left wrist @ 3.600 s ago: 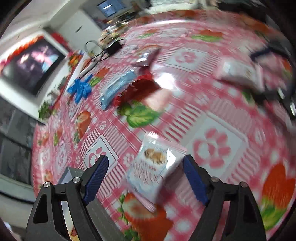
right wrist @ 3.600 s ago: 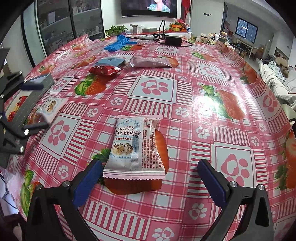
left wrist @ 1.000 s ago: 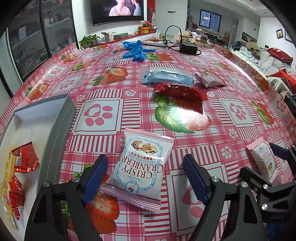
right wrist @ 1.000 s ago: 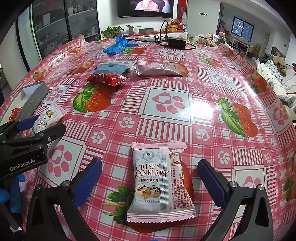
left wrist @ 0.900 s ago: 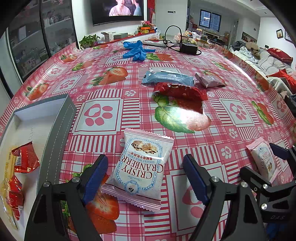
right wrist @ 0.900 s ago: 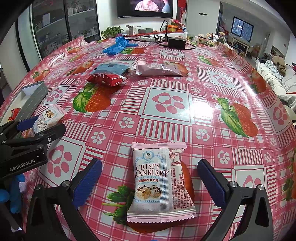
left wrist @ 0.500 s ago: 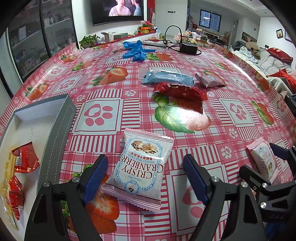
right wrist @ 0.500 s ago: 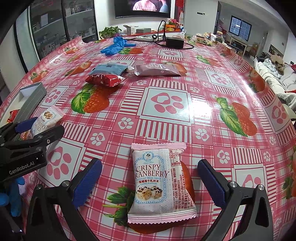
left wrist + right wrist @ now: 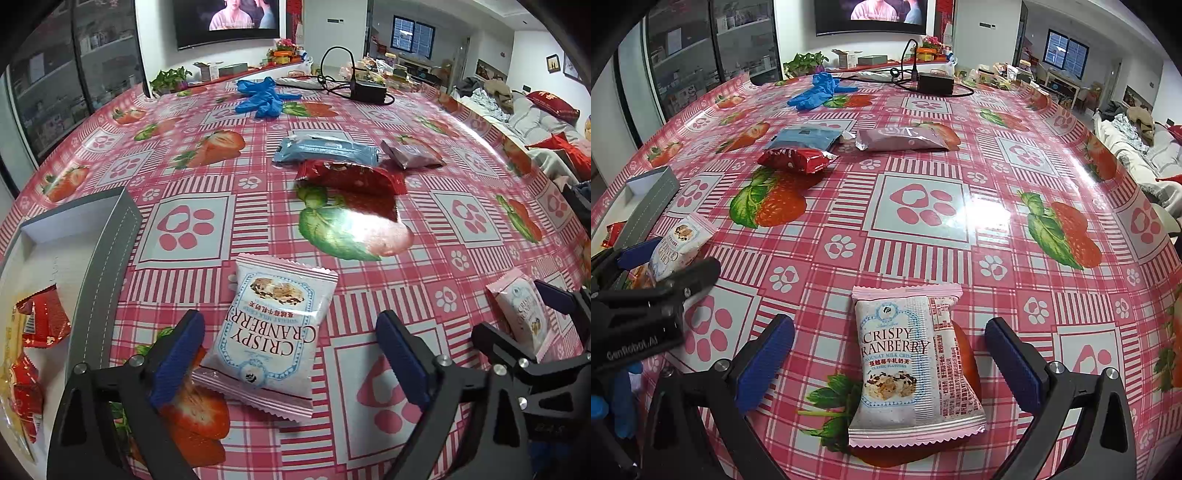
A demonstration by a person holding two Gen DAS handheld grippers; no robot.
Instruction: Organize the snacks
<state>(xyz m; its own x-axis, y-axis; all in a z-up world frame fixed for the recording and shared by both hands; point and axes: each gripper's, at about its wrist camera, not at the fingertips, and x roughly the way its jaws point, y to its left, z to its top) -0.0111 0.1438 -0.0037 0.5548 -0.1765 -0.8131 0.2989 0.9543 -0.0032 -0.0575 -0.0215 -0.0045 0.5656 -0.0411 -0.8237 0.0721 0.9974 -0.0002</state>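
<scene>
1. Snack packets lie scattered on a worktop (image 9: 461, 218) covered in pink checked, strawberry-print oilcloth; a grey-walled, white-lined storage box (image 9: 110, 258) at its left edge already holds red-wrapped snacks (image 9: 40, 321).

2. A white and pink "Crispy Cranberry" nougat packet (image 9: 275, 332) lies flat between the wide-open jaws of the left gripper (image 9: 291, 358), just right of the box. Those jaws have just been opening further, and neither blue pad presses the wrapper.

3. A second, matching cranberry packet (image 9: 912, 365) lies flat between the parted jaws of the right gripper (image 9: 890, 362), clear of both pads.

4. The left packet's long axis runs away from the camera, leaning slightly right; its crimped near end points at the gripper and its lettering reads upside down. The right packet's long axis also runs near to far, its lettering upright.

5. Risk, as a judgement: both wrappers are slick and lie flat, so jaws closing above the worktop could skate over them or pinch only a crimped edge, letting a packet twist or drop short of the box.

6. A blue wrapped packet (image 9: 325, 151), a crumpled red foil packet (image 9: 351, 179) and a mauve packet (image 9: 901, 140) wait farther back, well apart from both grippers.
</scene>
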